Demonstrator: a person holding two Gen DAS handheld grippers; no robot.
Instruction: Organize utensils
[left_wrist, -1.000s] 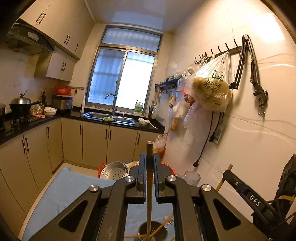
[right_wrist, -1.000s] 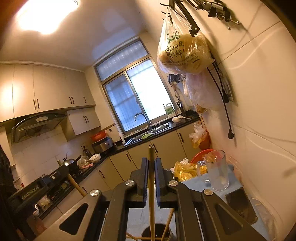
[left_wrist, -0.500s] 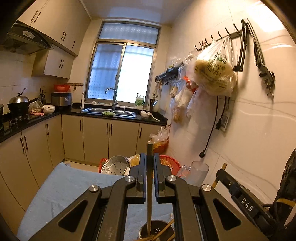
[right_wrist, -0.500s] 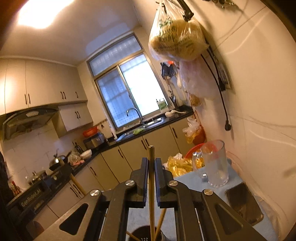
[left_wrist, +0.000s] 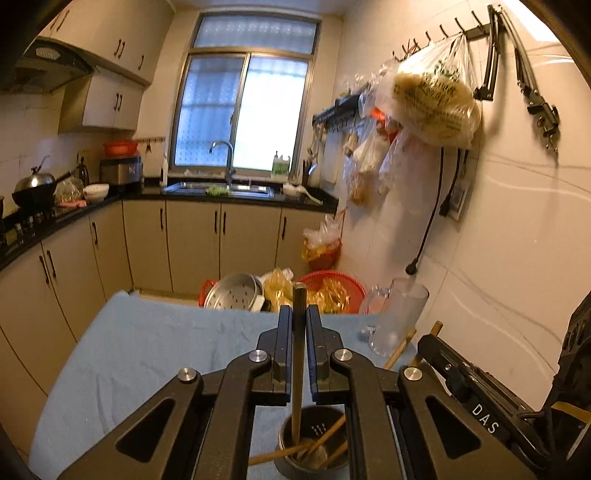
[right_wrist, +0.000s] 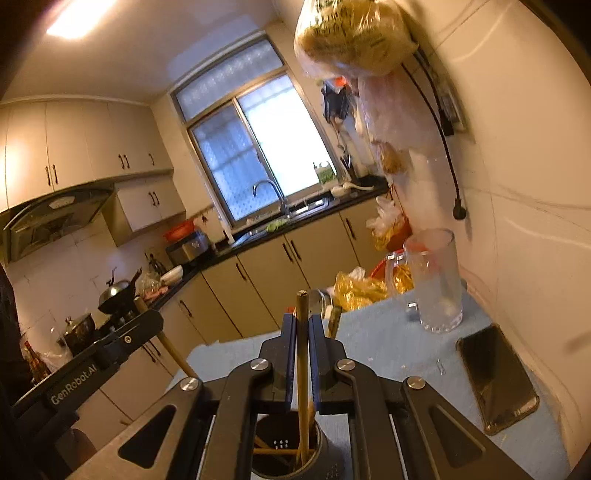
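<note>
My left gripper (left_wrist: 297, 314) is shut on a dark chopstick (left_wrist: 297, 354) that stands upright, its lower end inside a dark metal utensil holder (left_wrist: 314, 452) with several wooden chopsticks leaning in it. My right gripper (right_wrist: 302, 323) is shut on a light wooden chopstick (right_wrist: 303, 369), whose lower end also reaches into the same holder (right_wrist: 284, 454). Each view shows the other gripper's black body at its edge, also with a chopstick clamped in it. The holder stands on a blue cloth (left_wrist: 129, 362).
A glass mug (right_wrist: 437, 280) stands at the cloth's far right by the wall. A phone (right_wrist: 496, 380) lies flat near the wall. Beyond the table are a steel steamer (left_wrist: 231, 291), a red basket (left_wrist: 332, 288), cabinets and the sink.
Both grippers have sunk toward the table with their chopsticks, so the holder shows larger and the chopstick ends sit deeper in it. The jaws stayed shut.
</note>
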